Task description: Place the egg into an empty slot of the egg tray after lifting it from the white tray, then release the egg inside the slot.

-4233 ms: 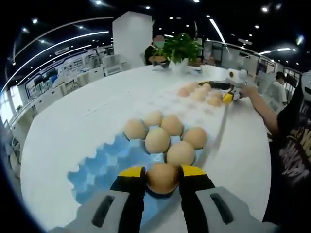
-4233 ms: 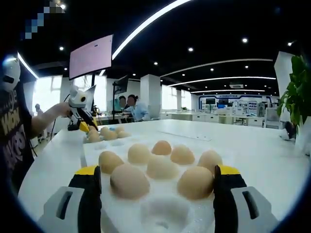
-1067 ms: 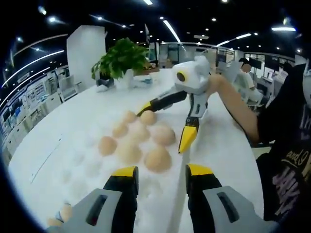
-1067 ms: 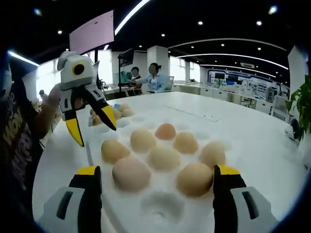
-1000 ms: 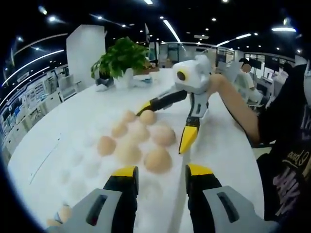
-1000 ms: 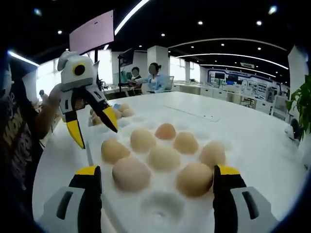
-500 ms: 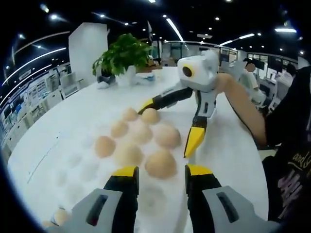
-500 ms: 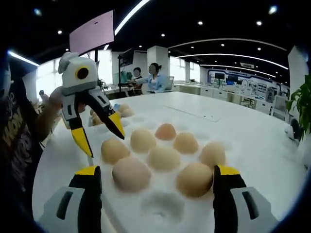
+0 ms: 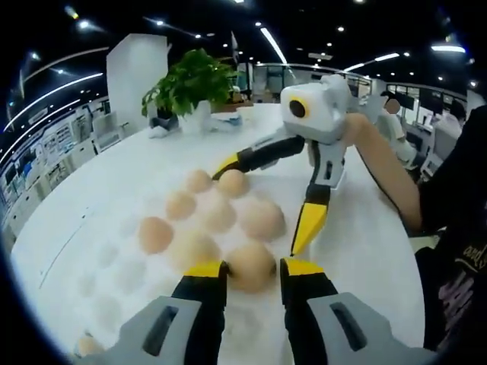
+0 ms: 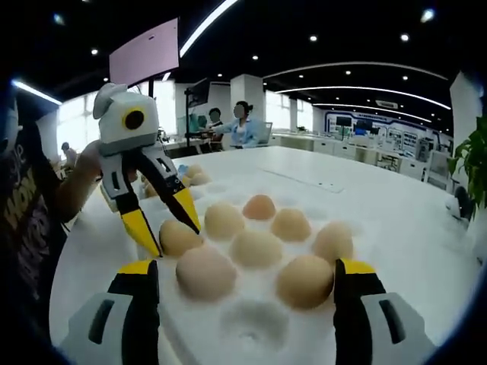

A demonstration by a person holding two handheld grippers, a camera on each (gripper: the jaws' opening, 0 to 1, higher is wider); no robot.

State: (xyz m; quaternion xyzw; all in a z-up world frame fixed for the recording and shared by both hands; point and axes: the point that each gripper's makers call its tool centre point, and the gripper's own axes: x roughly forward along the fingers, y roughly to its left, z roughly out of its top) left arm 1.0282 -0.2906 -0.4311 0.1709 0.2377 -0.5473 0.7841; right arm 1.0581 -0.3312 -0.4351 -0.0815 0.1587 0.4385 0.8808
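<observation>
White tray (image 9: 99, 281) carrying loose eggs, left gripper (image 9: 252, 267) jaws straddling nearest egg (image 9: 251, 266), grip uncertain, right gripper (image 10: 245, 274) wide apart over eggs, empty, potted plant (image 9: 189, 82) beyond tray.

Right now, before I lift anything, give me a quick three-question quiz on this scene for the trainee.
1. True or false: the right gripper is wide open.
2. How many eggs sit in the white tray?
3. The left gripper has its jaws either side of: A) a cup B) an egg C) nothing.
Key: 1 true; 2 eight; 3 B.
</observation>
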